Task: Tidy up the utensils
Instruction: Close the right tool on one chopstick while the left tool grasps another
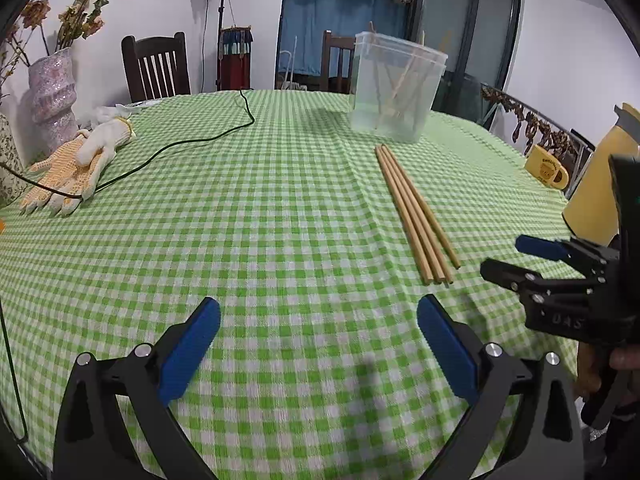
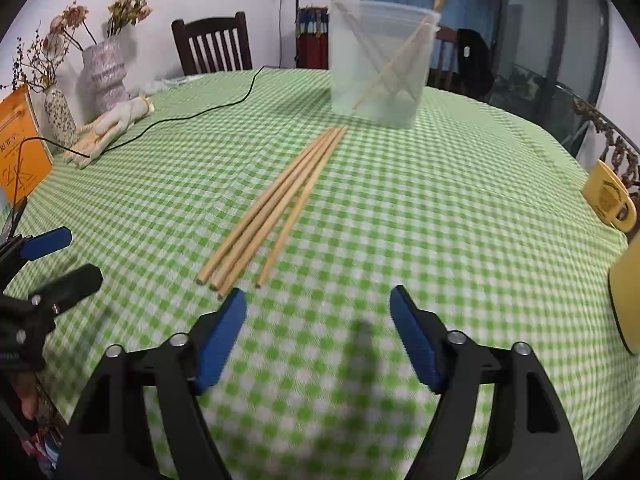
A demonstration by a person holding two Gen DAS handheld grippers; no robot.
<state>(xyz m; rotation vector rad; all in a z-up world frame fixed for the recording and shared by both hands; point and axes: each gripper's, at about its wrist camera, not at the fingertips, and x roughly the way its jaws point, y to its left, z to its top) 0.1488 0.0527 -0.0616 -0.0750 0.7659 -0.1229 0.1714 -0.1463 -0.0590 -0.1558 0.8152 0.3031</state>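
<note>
Several wooden chopsticks (image 1: 414, 210) lie side by side on the green checked tablecloth (image 1: 240, 220); in the right wrist view they (image 2: 276, 208) reach from just ahead of the gripper toward the container. A clear plastic container (image 1: 396, 88) stands behind them with several chopsticks leaning inside; it also shows in the right wrist view (image 2: 382, 64). My left gripper (image 1: 318, 312) is open and empty, left of the chopsticks' near ends. My right gripper (image 2: 318, 300) is open and empty, just short of the near ends; it shows in the left wrist view (image 1: 508, 256).
White and yellow work gloves (image 1: 76, 168) and a black cable (image 1: 180, 140) lie at the left. Vases with dried flowers (image 2: 104, 68) and an orange book (image 2: 20, 144) stand at far left. A yellow mug (image 2: 610, 198) and a yellow jug (image 1: 600, 188) sit at the right.
</note>
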